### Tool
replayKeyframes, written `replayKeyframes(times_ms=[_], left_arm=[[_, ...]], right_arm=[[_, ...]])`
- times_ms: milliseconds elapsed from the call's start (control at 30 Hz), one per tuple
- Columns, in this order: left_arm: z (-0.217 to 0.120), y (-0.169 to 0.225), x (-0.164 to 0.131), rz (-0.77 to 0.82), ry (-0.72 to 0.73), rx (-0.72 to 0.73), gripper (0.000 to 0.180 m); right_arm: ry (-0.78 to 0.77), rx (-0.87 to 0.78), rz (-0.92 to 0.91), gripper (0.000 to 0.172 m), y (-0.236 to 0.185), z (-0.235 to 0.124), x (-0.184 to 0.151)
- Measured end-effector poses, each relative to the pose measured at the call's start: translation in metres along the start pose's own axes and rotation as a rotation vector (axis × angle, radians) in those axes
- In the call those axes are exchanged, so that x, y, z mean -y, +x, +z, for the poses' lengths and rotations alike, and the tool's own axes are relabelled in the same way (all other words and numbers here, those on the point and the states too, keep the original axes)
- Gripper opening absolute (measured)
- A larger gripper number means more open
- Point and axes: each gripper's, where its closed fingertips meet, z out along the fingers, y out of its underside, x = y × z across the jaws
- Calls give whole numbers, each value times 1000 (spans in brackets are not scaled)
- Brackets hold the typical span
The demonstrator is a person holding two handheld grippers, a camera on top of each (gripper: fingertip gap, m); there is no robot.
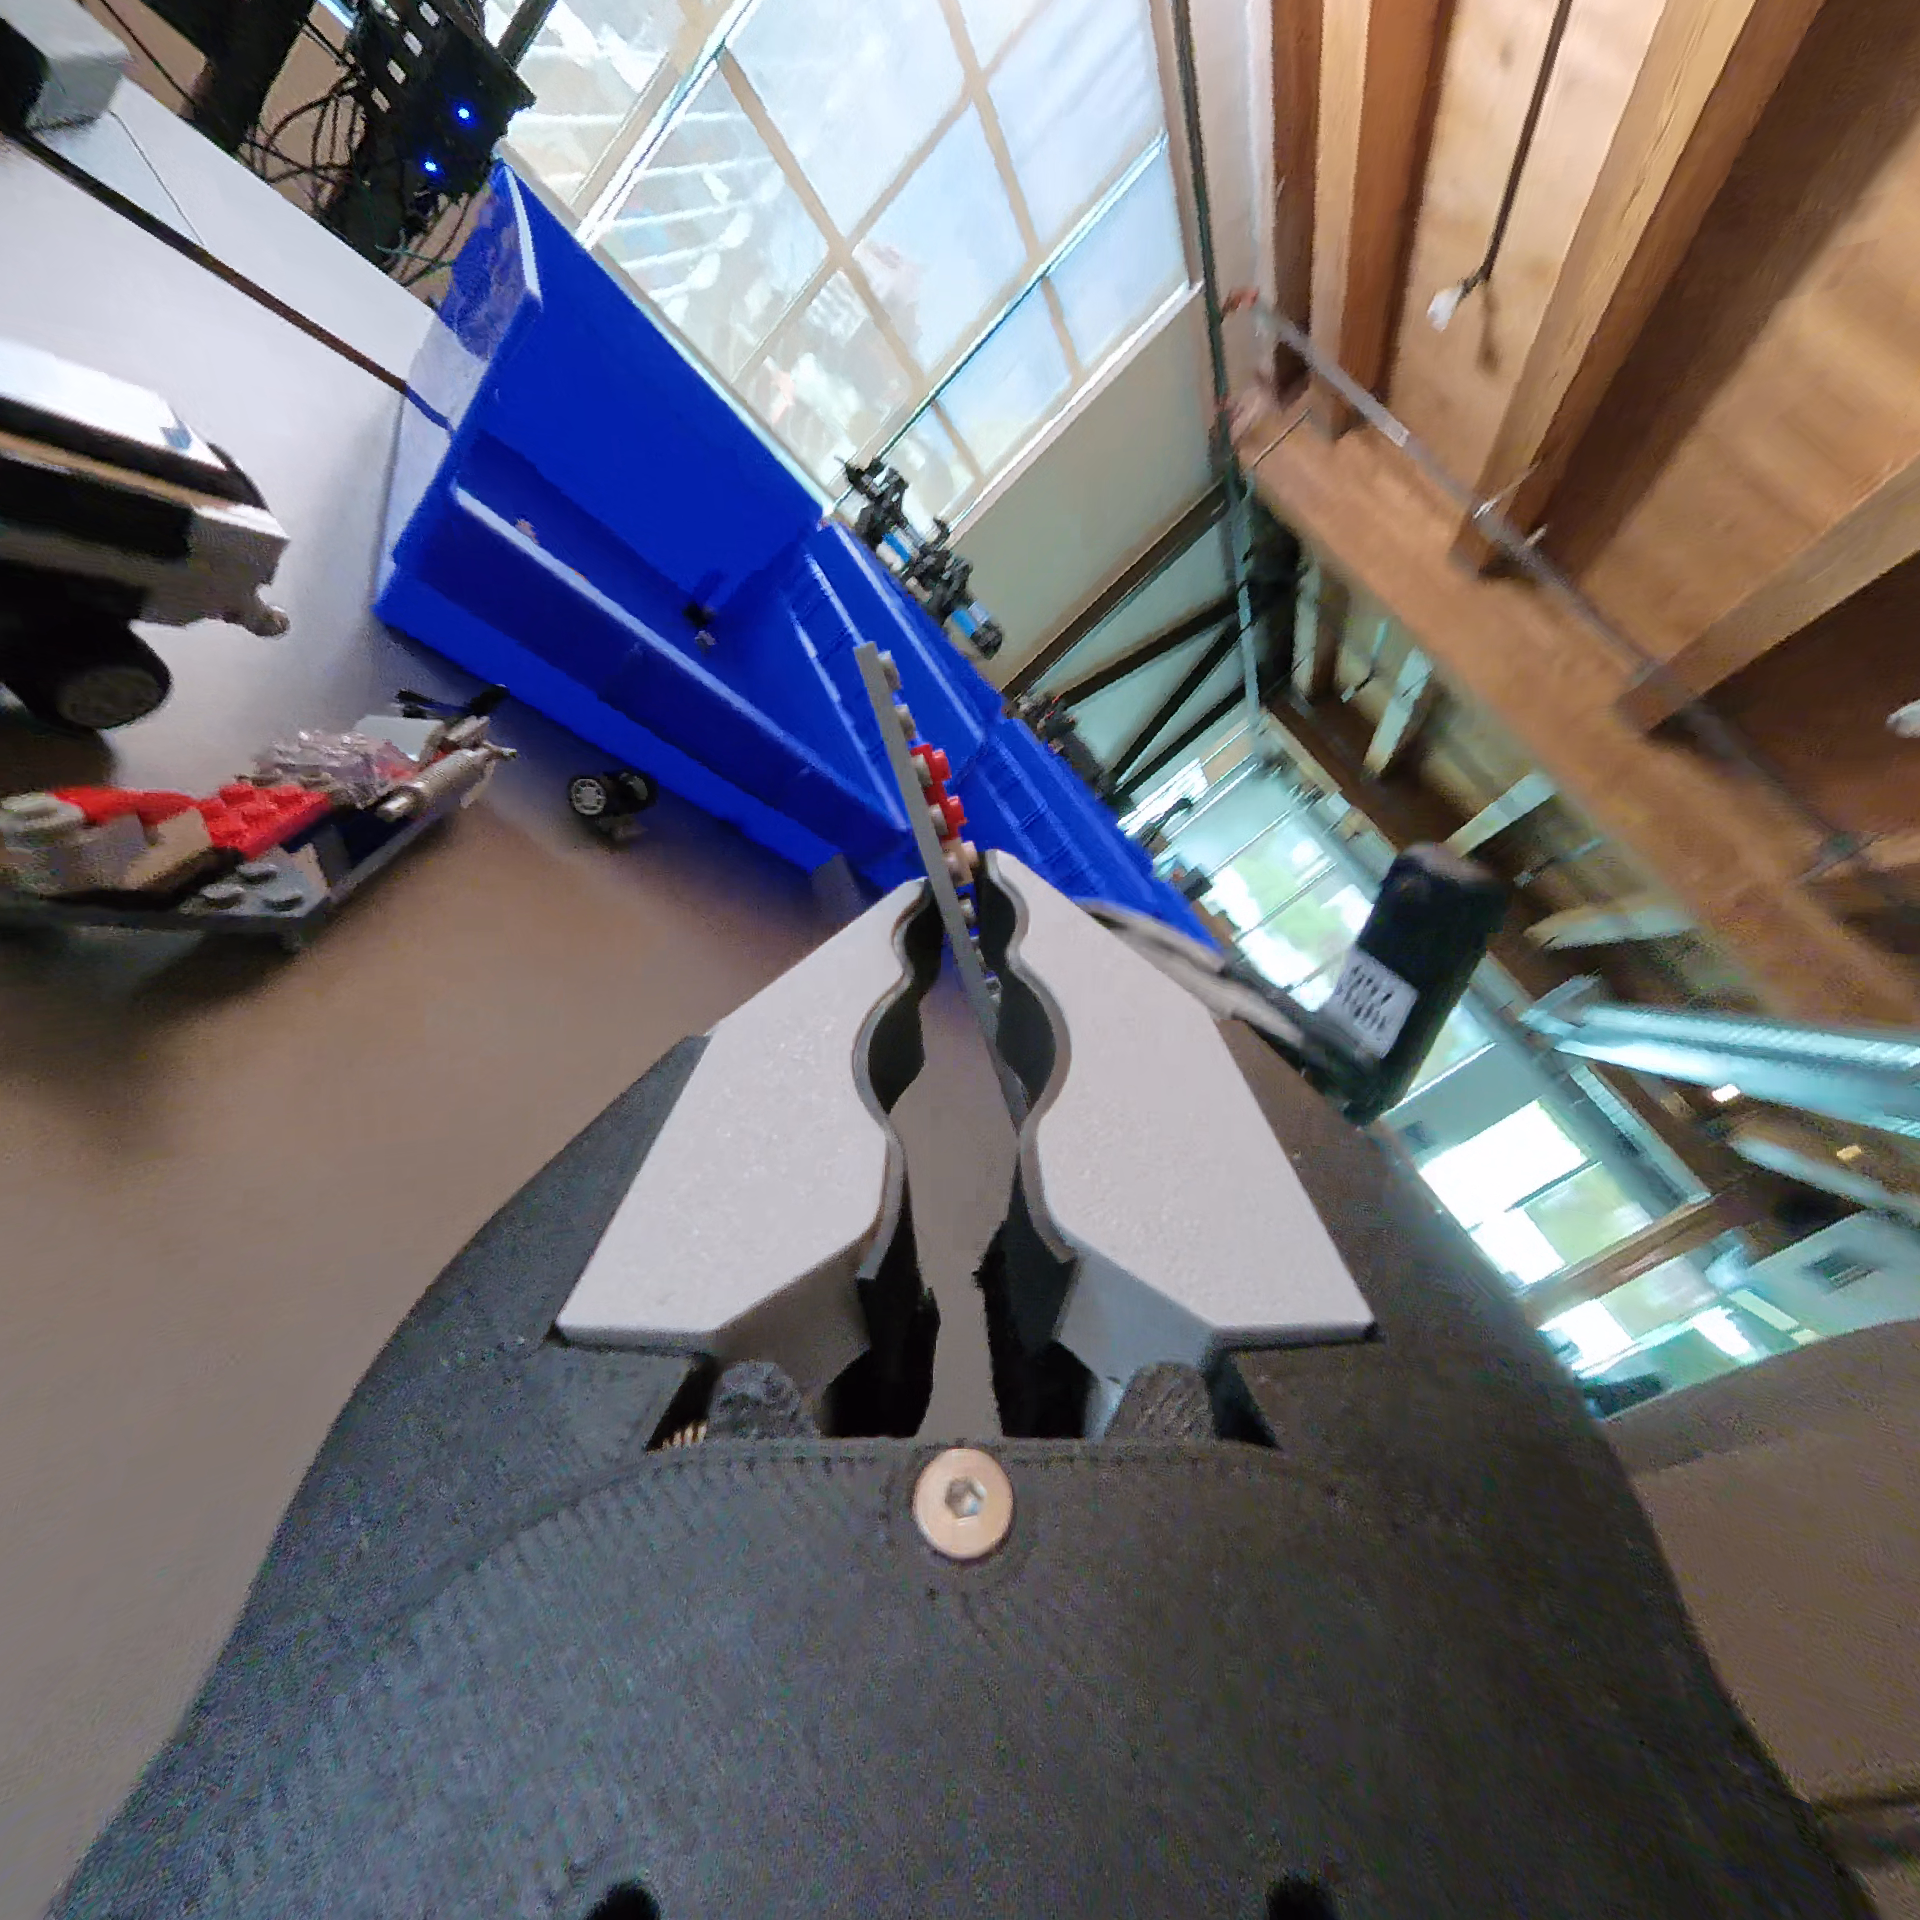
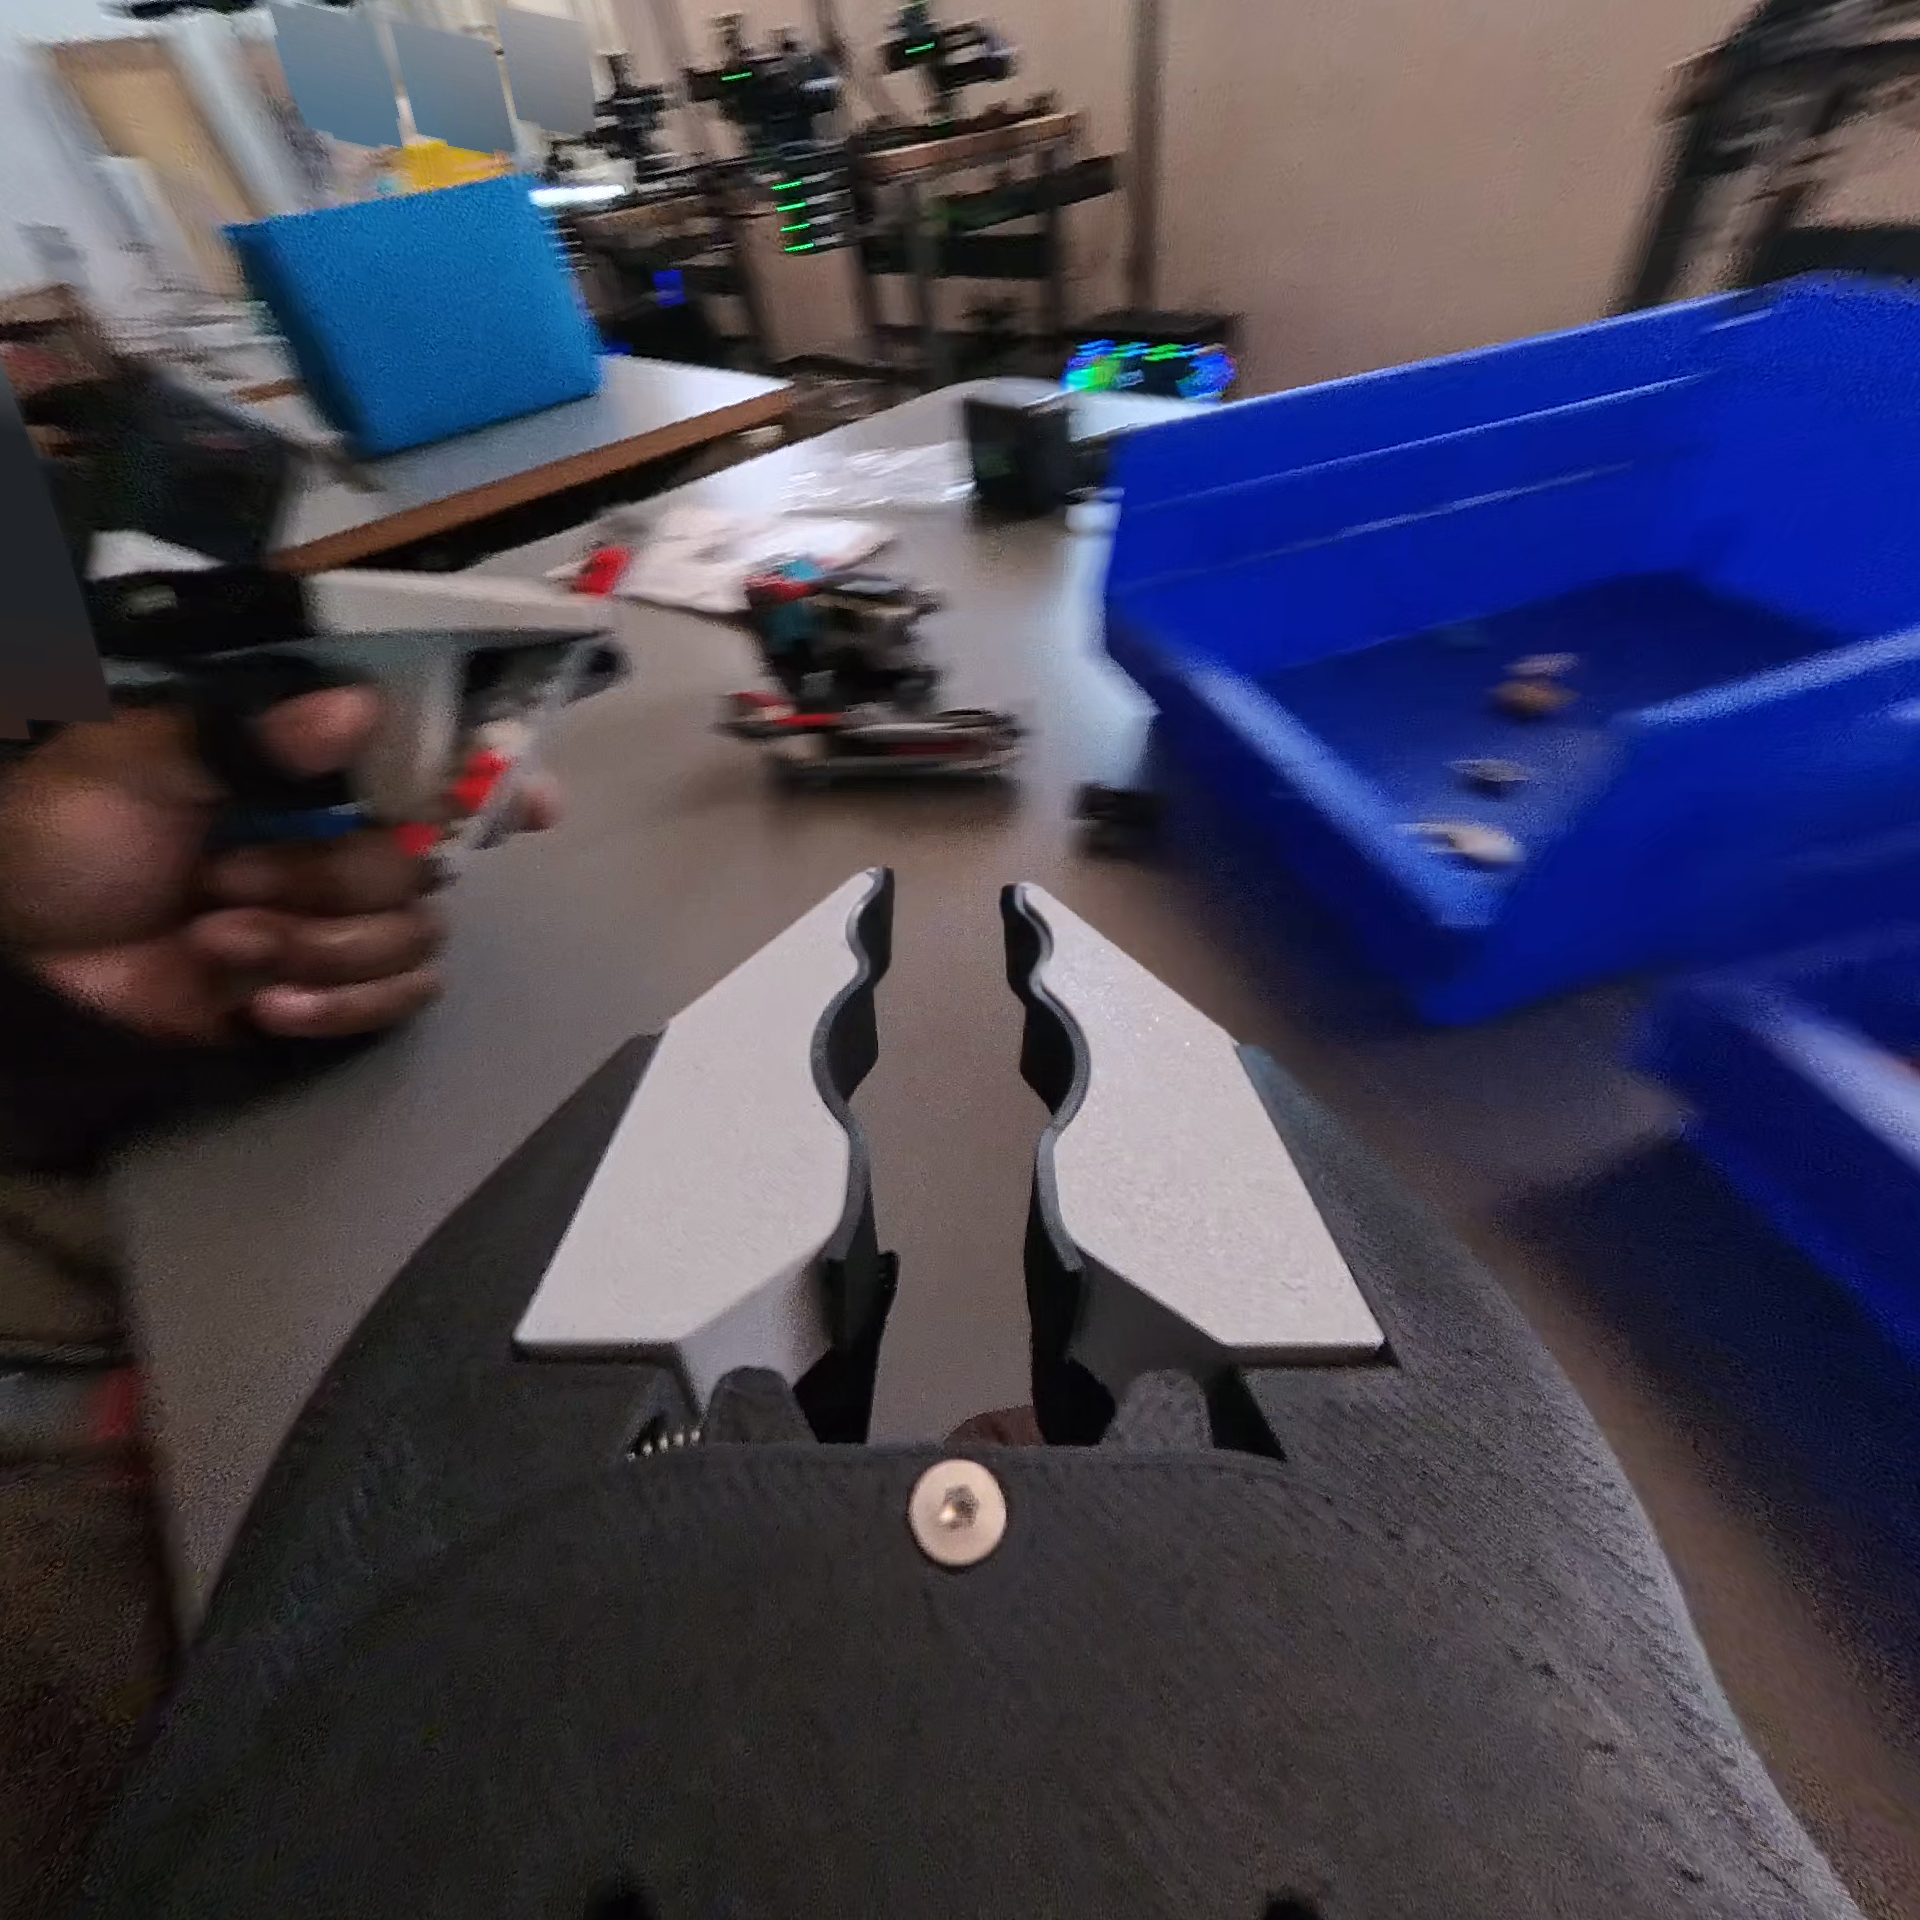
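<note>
Grey plate [image 1: 914, 800], studded red and tan, pinched edge-on in left gripper [image 1: 961, 883], tip over blue bin [image 1: 623, 436]. Right gripper [image 2: 945, 894] parted, bare, left of bin [image 2: 1507, 644]. Best kept pinched firm, level, clear of bin wall.

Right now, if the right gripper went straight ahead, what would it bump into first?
Probably the brick model on the table; the right gripper is open, with bare table before it. Blur makes depth unsure.
</note>
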Motion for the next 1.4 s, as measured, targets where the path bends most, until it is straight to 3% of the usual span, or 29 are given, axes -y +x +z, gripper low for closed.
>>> replayKeyframes(times_ms=[200,267,400,500,933,1400], left_arm=[[-6,9,12,-95,151,-66,8],[-9,11,14,-68,176,-62,8],[-12,15,14,-48,197,-65,8],[-14,18,14,-47,204,-76,8],[-14,38,9,-4,185,-192,8],[-7,50,-1,-110,125,-318,11]], right_arm=[[-41,369,68,22,-115,34,-10],[-55,464,124,25,-135,38,-10],[-61,501,104,26,-151,43,-11],[-37,485,81,15,-151,44,-7],[161,458,294,12,-104,27,29],[220,609,471,5,-103,19,43]])
